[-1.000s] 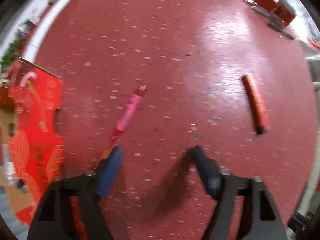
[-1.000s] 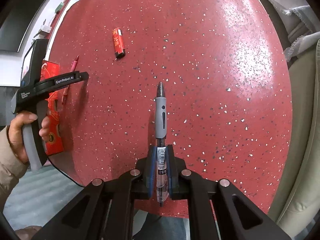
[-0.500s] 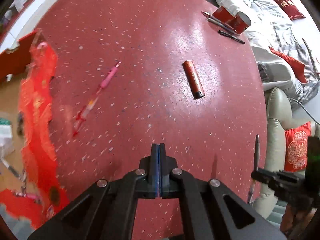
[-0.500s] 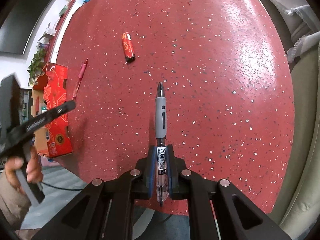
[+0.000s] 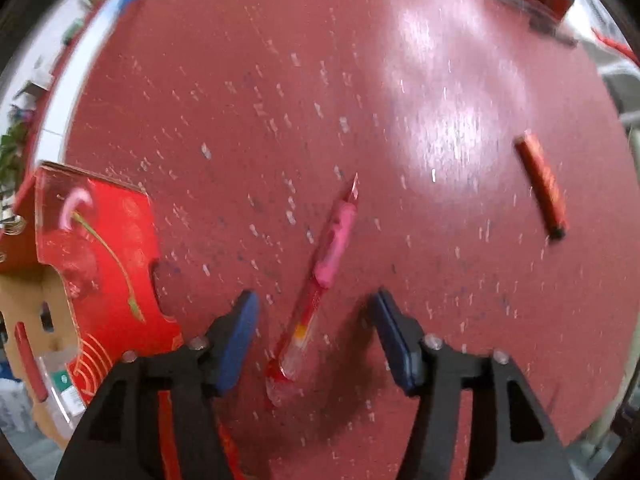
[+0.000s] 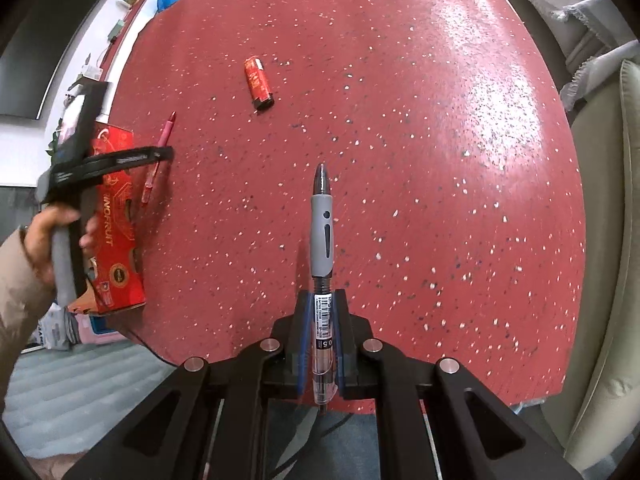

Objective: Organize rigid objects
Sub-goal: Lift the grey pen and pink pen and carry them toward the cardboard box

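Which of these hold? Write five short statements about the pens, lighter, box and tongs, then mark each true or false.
1. The right tongs are shut on the grey-grip pen. True.
2. The left tongs are clamped on the pink pen. False: the jaws are opening, and the pen lies between them untouched.
3. The red lighter lies on the red table. True.
4. The lighter sits inside the red box. False: it lies apart on the table.
5. The pink pen stands upright. False: it lies flat.

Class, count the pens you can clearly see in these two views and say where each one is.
2: a red pen lying on the table between the opening left gripper, and a grey pen clamped in the right gripper. Blurred items at the far edge may include more.
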